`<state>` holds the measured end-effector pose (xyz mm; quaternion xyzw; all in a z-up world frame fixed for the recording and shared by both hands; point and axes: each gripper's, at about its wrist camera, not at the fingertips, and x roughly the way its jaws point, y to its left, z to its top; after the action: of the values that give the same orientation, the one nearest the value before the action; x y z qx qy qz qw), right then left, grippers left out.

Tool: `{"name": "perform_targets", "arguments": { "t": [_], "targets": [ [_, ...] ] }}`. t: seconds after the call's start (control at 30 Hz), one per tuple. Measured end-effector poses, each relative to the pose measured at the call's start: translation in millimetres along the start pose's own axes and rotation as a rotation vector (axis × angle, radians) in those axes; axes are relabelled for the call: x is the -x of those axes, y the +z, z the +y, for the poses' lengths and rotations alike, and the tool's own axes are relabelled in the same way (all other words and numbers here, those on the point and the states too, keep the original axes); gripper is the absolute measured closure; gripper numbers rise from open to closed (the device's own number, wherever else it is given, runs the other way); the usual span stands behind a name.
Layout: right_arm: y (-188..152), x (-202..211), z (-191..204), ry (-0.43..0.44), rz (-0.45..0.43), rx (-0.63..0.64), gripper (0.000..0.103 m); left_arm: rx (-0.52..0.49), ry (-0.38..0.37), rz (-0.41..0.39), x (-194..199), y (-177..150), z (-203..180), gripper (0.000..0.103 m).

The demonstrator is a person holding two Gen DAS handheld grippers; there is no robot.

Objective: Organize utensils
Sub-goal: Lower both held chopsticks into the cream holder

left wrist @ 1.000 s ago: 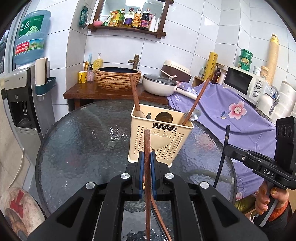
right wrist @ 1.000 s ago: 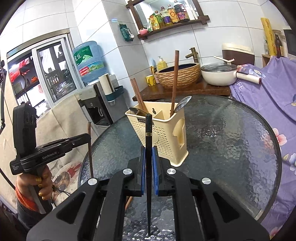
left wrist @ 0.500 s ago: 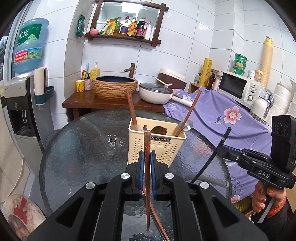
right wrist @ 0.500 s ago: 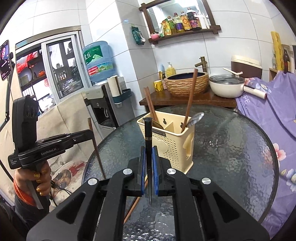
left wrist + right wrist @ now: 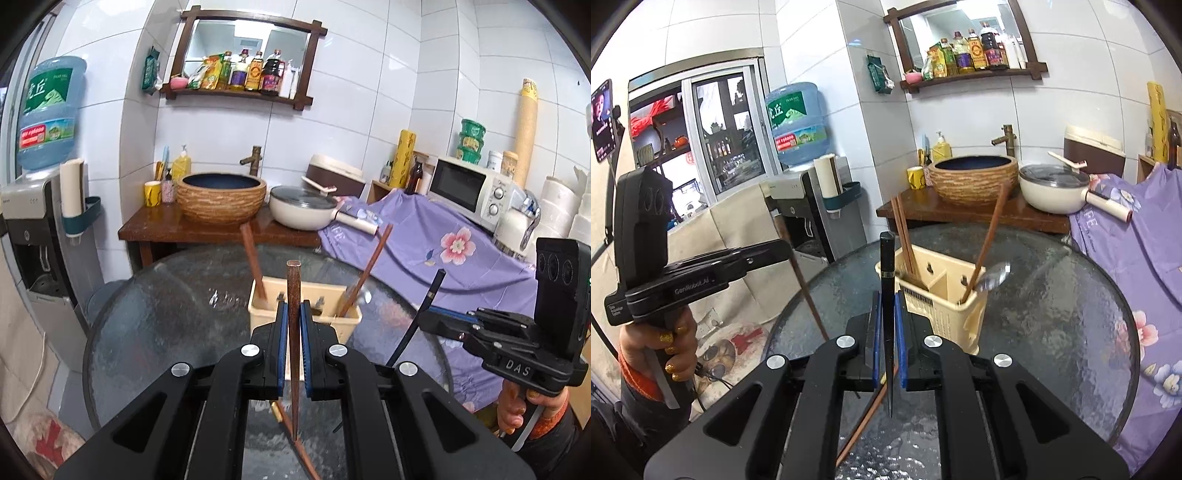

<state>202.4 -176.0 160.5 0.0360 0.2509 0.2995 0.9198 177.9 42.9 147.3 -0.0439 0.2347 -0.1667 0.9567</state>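
Your brown wooden chopstick [image 5: 294,325] stands nearly upright between the blue pads of your left hand-held gripper [image 5: 291,345], which is clamped tight on its middle; its blunt top rises above the pads and its tip hangs just over the glass. Your black chopstick [image 5: 887,295] sits the same way in your right hand-held gripper [image 5: 886,332], pinched firmly between closed pads, thick end up, pointed end down and clear of the glass.

Just beyond both chopsticks stands the cream utensil holder [image 5: 934,295], near the middle of the round glass tabletop [image 5: 1052,314]. In the right wrist view its near-left compartment holds two brown chopsticks [image 5: 903,236] leaning left, and the right compartment holds one leaning brown chopstick [image 5: 986,247] and a metal spoon [image 5: 995,277]. Another loose brown chopstick [image 5: 295,439] lies flat on the glass under your grippers.

In the left wrist view, your right gripper shows at the right edge, beside the tabletop rim, with the purple floral cloth [image 5: 443,243] behind it. Open glass spreads to the left of the holder and to its right. Past the far rim stands the wooden counter [image 5: 221,225] with a woven-look basin [image 5: 221,197] and a white lidded pan [image 5: 303,208].
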Motion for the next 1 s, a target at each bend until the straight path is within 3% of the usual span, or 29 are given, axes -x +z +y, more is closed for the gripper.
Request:
{"name": "perform_targets", "arguments": {
  "t": [0.27, 0.5, 0.67, 1.0],
  "targets": [
    [63.3, 16.7, 9.8, -0.021, -0.075, 0.044, 0.095, -0.005, 0.004, -0.092, 12.6, 75.7, -4.3, 0.096],
    [120.6, 21.1, 11.2, -0.129, -0.179, 0.07, 0.095, -0.007, 0.083, -0.192, 5.9, 127.6, -11.9, 0.096],
    [126.7, 2.8, 3.1, -0.199, -0.212, 0.075, 0.095, 0.026, 0.113, -0.189, -23.4, 127.7, -9.5, 0.096],
    [73.6, -63.2, -27.8, -0.235, -0.106, 0.015, 0.095, 0.035, 0.119, -0.041, -88.8, 75.2, -4.3, 0.096]
  ]
}}
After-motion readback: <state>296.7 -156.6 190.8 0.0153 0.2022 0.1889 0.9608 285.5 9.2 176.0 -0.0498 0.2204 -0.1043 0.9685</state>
